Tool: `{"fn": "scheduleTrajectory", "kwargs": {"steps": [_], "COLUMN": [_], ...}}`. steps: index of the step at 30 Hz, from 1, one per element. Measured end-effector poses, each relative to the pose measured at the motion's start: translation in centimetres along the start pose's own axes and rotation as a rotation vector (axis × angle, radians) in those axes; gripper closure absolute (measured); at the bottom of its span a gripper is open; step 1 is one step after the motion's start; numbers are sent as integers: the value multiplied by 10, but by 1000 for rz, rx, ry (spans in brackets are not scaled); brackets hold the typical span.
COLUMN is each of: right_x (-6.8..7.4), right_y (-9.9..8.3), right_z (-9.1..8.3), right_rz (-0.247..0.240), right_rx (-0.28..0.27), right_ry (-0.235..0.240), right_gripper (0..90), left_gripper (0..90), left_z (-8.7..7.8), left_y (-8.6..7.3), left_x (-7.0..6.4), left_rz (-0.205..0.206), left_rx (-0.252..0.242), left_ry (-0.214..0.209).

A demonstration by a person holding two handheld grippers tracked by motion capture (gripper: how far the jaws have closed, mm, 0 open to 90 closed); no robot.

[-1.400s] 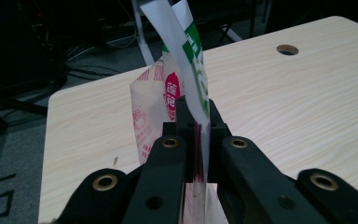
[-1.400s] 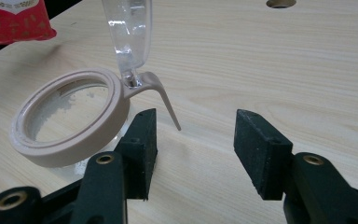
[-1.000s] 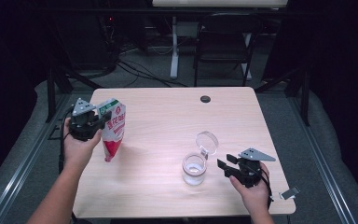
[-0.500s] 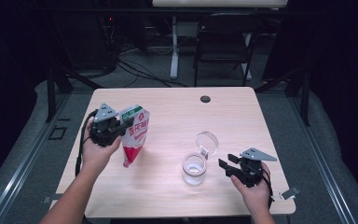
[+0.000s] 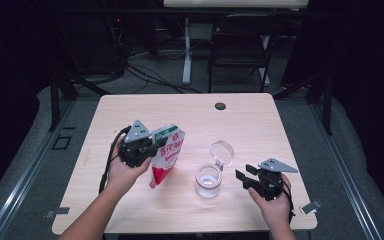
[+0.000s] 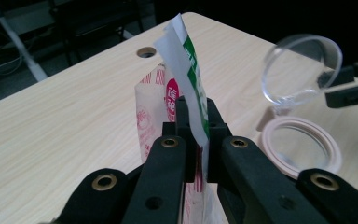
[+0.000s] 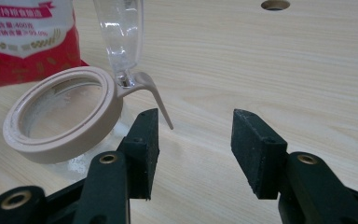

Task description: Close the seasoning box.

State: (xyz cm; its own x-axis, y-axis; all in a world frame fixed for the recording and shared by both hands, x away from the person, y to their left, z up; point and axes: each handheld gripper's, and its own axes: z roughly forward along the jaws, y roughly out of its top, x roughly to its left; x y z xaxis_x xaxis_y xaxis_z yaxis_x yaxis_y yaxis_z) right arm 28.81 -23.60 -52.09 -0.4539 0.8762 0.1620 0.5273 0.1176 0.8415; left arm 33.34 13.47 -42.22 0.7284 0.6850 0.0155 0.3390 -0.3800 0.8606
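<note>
Left tool (image 5: 152,146) pinching top seam of floppy red-white plastic pouch (image 5: 166,155), soft, sags; right tool (image 5: 244,178) spread beside clear glass jar (image 5: 208,181), breakable.

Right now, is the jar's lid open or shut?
Open. The jar has its clear lid flipped up on its hinge, leaving the beige rim uncovered.

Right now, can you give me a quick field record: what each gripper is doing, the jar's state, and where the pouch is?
left gripper: shut on pouch, gripping its top edge
pouch: red and white, hanging tilted, left of jar
right gripper: open, holding nothing, just right of jar
jar: clear glass, upright on table
lid: hinged, flipped open
</note>
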Motion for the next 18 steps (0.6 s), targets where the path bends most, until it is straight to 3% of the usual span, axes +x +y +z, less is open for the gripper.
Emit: {"fn": "scheduleTrajectory", "kwargs": {"steps": [4, 5, 14, 15, 18], "right_x": [1, 2, 11, 14, 16], "right_y": [2, 3, 8, 11, 13], "right_z": [-3, -4, -12, -17, -21], "right_rz": [-22, -21, -40, -56, -57], "right_rx": [-1, -10, -37, -36, -41], "right_ry": [-14, -19, -28, -46, -34], "right_gripper": [524, 536, 539, 567, 599], "left_gripper": [896, 895, 892, 891, 887], "left_z": [5, 4, -1, -1, -3], "left_y": [-12, -17, -44, -49, -59], "left_x": [-9, -12, -23, -25, -29], "left_rz": [11, -1, -7, -8, -6], "left_rx": [8, -11, -47, -49, -51], "left_ry": [-35, -50, -93, -102, -109]}}
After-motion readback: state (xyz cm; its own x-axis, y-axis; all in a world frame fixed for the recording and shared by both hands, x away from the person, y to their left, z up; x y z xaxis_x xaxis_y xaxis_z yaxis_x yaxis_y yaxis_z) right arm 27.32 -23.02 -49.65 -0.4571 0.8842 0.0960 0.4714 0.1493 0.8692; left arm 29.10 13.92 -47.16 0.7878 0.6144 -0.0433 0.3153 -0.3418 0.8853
